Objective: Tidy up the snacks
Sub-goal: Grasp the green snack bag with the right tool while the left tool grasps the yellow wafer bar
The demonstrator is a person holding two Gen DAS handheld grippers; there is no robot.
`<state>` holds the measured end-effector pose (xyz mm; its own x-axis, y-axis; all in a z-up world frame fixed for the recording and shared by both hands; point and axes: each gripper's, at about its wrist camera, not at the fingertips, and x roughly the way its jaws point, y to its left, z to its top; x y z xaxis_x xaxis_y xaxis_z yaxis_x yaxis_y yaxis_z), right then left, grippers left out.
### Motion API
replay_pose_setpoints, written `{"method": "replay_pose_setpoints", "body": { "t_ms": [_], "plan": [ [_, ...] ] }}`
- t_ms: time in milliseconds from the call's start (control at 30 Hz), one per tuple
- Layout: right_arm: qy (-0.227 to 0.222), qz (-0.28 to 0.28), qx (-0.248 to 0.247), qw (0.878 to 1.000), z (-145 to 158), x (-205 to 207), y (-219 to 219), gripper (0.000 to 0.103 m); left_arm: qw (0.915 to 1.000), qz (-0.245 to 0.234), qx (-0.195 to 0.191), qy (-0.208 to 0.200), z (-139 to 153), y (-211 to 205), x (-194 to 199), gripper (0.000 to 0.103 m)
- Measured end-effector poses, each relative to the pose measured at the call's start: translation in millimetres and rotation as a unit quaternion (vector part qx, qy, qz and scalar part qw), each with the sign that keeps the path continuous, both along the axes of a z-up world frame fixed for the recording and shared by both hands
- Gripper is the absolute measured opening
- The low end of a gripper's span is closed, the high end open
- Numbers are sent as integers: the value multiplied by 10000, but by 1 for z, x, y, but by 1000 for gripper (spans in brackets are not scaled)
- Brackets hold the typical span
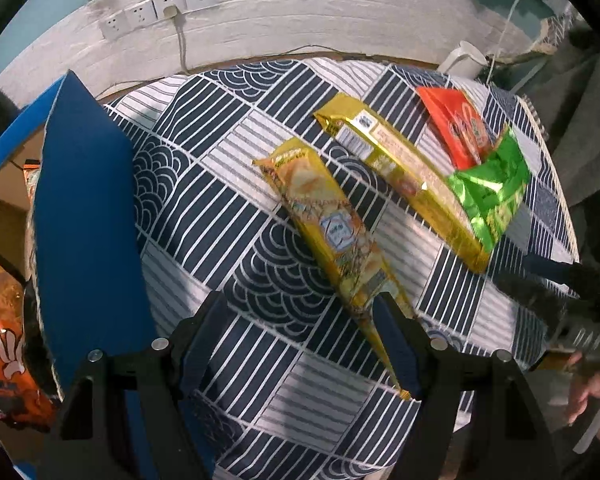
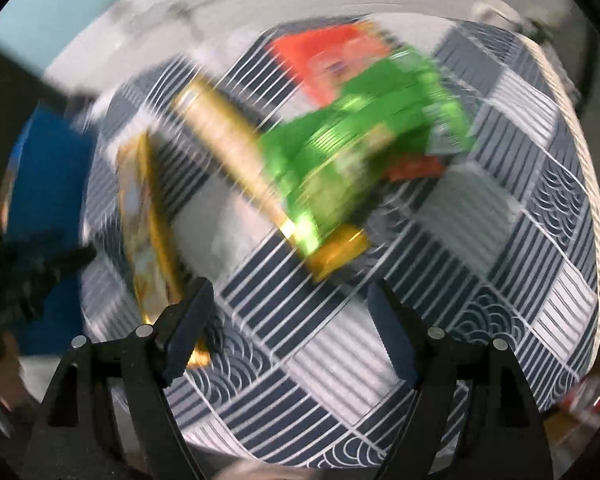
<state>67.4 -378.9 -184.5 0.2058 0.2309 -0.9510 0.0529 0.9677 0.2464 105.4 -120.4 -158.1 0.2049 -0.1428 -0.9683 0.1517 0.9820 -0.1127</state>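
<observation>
On the patterned cloth lie a yellow snack pack (image 1: 332, 232), a long gold pack (image 1: 404, 176), a red pack (image 1: 456, 124) and a green pack (image 1: 492, 192) that overlaps the gold and red ones. My left gripper (image 1: 300, 332) hangs open above the cloth. The yellow pack's near end runs past its right finger (image 1: 396, 344). The right wrist view is blurred. My right gripper (image 2: 292, 320) is open over bare cloth, just short of the green pack (image 2: 360, 152) and the gold pack (image 2: 236, 160). The yellow pack (image 2: 148, 220) lies by its left finger.
A blue box (image 1: 84, 220) stands at the table's left, with an orange snack bag (image 1: 4, 340) inside. Wall sockets (image 1: 156, 12) and a white mug (image 1: 464, 58) sit at the back. A person's hand (image 1: 592, 392) shows at the right. The table's edge curves close on the right (image 2: 588, 200).
</observation>
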Motion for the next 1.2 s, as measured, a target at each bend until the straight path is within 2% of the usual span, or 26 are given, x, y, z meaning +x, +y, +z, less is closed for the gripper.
{"method": "replay_pose_setpoints", "body": {
  "t_ms": [200,400,633,767,933,1000,1033,1067,1167,1200],
  "plan": [
    [-14,-1030,353,9941,20,22,-24,80,9986,460,-225,99,1,8,26,79],
    [118,-1684,598,9838,12,45,-34,80,9946,968,-353,113,-4,24,50,79],
    [109,-1863,524,9810,-4,69,-21,80,9906,1172,-632,325,-16,26,61,79],
    [235,-1801,369,9827,-15,73,-21,80,9900,1203,-621,404,-24,27,62,79],
    [281,-1532,171,9877,-23,75,-15,80,9844,1423,-857,573,-30,32,61,80],
    [148,-1373,61,9904,-19,73,-13,73,9842,1408,-894,600,-31,30,60,80],
    [134,-1302,60,9914,-18,73,-12,61,9843,1390,-898,609,-31,28,58,80],
    [123,-1211,52,9925,-17,73,-12,56,9843,1390,-899,616,-31,25,58,80],
    [4,-1007,101,9949,-11,69,-17,42,9841,1370,-951,607,-29,16,53,80],
    [-35,-927,84,9957,-9,67,-18,41,9848,1331,-948,586,-28,11,51,80]
  ]
}}
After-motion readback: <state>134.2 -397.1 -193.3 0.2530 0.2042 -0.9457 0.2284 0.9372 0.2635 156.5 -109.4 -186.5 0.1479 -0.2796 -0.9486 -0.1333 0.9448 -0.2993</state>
